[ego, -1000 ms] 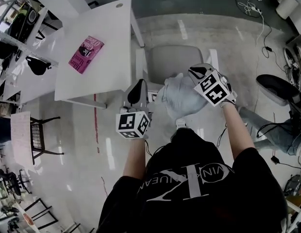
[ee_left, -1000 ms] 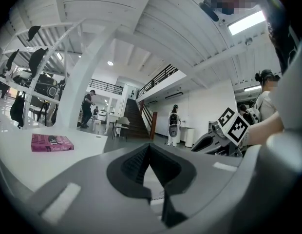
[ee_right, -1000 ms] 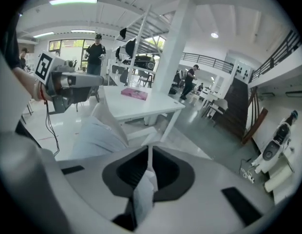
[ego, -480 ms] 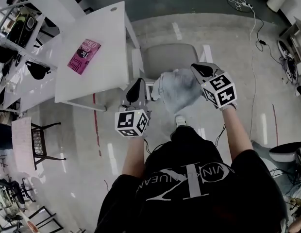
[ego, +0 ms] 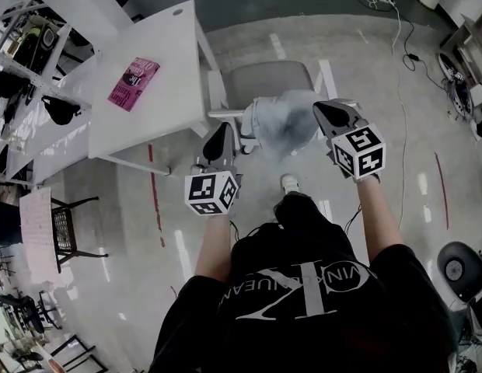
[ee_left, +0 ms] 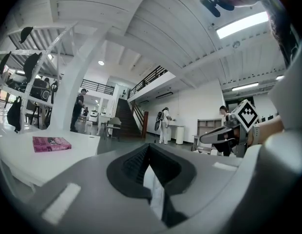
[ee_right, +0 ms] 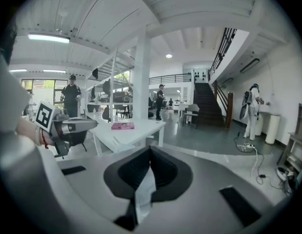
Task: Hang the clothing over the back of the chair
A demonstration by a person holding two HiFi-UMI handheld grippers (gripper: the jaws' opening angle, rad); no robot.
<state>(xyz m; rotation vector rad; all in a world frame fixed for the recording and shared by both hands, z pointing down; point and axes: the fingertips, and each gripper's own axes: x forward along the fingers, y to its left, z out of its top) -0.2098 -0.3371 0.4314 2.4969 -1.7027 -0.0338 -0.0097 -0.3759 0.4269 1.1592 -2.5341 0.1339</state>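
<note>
Item — clothing (ego: 281, 123), pale, bunched, above the chair (ego: 264, 78) back, contact unclear. Left tool (ego: 222, 140) and right tool (ego: 332, 115) each clenched on a fabric edge. Spreading and draping remain; judged about midway

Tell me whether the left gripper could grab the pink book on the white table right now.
Probably not: the left gripper is shut on the clothing, and the pink book lies off to its left across the white table.
</note>
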